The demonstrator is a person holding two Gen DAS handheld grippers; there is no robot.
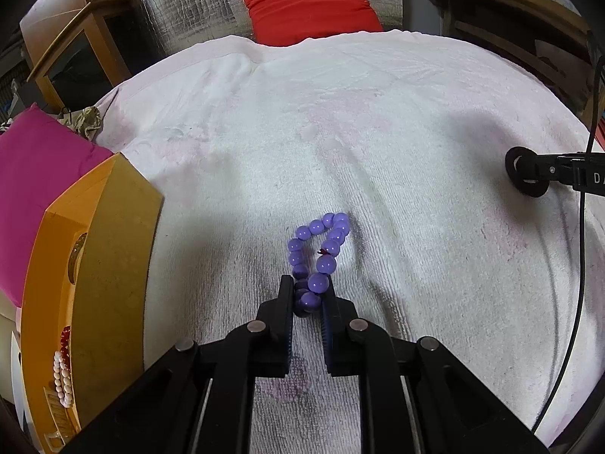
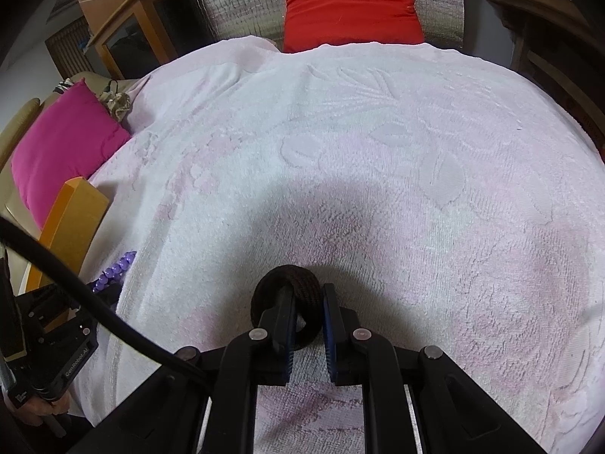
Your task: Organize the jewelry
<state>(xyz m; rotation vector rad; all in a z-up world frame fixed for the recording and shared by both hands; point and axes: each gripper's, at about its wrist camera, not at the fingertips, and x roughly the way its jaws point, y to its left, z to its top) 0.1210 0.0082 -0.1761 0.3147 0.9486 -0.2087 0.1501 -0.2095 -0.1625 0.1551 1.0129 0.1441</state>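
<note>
My left fingers [image 1: 307,295] pinch the beads [image 1: 317,249], right fingers [image 2: 308,302] the black ring [image 2: 291,283]; next, lift toward the box [image 1: 113,249] at nine o'clock.

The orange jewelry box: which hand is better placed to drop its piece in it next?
Left. The left tool is shut on the purple bead bracelet, right beside the orange jewelry box. The right tool, holding the black ring, is farther away.

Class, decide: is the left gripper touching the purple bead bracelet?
Touching. The left wrist view shows the left gripper with both fingers closed against the near beads of the purple bead bracelet, no gap on either side.
</note>
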